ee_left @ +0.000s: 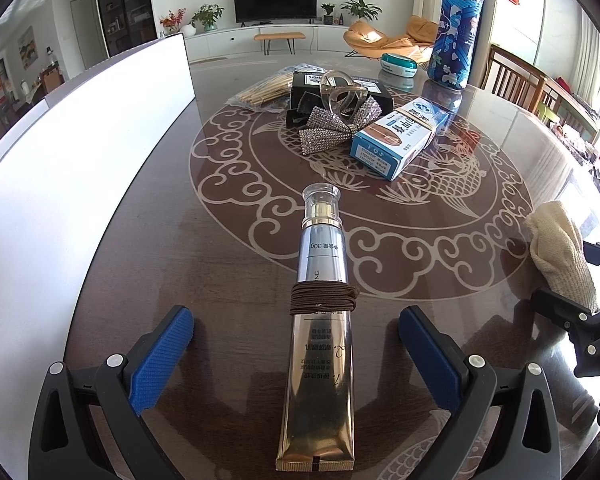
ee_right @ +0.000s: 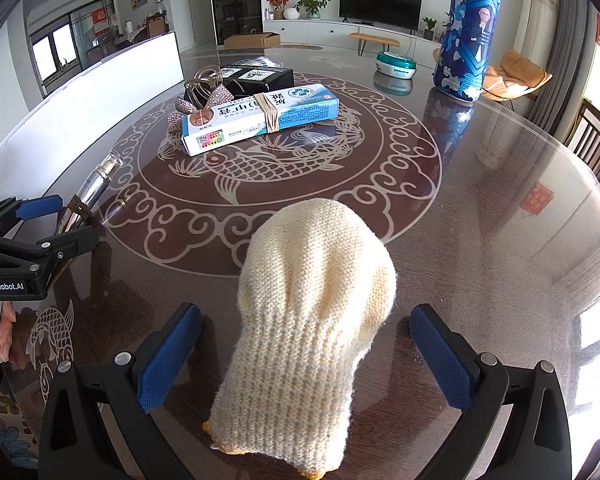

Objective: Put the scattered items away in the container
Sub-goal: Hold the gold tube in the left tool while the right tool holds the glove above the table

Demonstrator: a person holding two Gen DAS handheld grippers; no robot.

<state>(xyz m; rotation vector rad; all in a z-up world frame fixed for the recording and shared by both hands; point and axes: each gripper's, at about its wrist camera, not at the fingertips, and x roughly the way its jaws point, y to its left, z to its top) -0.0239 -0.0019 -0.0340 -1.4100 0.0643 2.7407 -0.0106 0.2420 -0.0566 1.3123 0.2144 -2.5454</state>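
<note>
A gold and silver tube (ee_left: pixel 320 320) with a clear cap and a brown hair tie wound round it lies on the table, pointing away from me. My left gripper (ee_left: pixel 296 328) is open, its blue pads apart on either side of the tube without touching it. A cream knitted glove (ee_right: pixel 312 320) lies between the pads of my open right gripper (ee_right: pixel 306 314), also untouched. The white container (ee_left: pixel 80 140) stands along the table's left side. In the middle, a toothpaste box (ee_right: pixel 260 116), a rhinestone bow clip (ee_left: pixel 336 128), a clear hair claw (ee_left: pixel 342 90) and a black box (ee_right: pixel 260 76) lie piled together.
A tall blue bottle (ee_right: pixel 466 36) and a small teal case (ee_right: pixel 396 65) stand at the far right of the round glass-topped table (ee_right: pixel 480 220). A bag of thin sticks (ee_left: pixel 264 90) lies behind the pile. A hand (ee_right: pixel 0 328) holds the left gripper's handle. Chairs (ee_left: pixel 540 88) ring the right edge.
</note>
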